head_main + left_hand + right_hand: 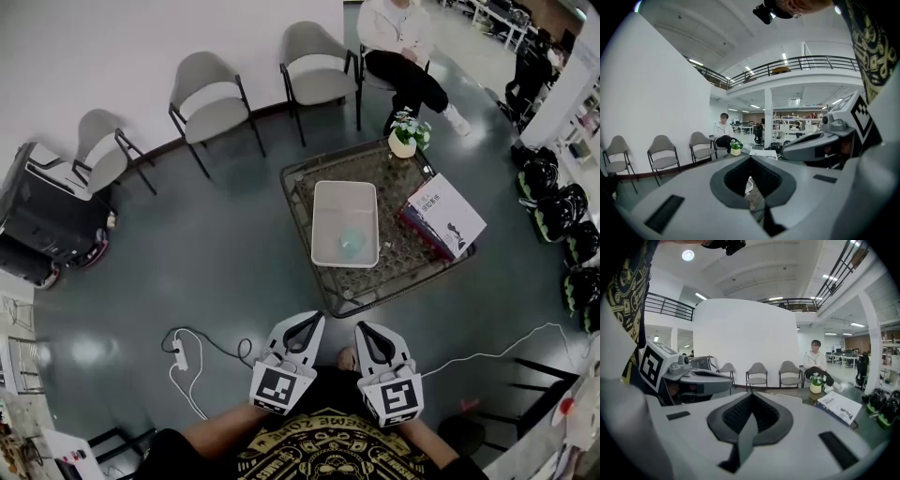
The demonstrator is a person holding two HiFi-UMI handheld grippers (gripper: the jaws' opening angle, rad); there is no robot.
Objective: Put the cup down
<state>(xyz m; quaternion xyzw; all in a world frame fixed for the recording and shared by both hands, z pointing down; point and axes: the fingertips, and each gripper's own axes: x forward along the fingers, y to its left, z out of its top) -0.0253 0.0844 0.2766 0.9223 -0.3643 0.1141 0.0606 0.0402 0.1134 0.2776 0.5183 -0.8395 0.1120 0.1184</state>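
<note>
While the cup [352, 244] lies well ahead, the left gripper [313, 320] and right gripper [365, 329] show fingers [737, 417] closed, empty.

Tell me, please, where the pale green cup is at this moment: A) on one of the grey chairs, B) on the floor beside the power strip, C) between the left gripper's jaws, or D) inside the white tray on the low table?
D: the head view shows the pale green cup inside the white tray, which rests on the low table.
</note>
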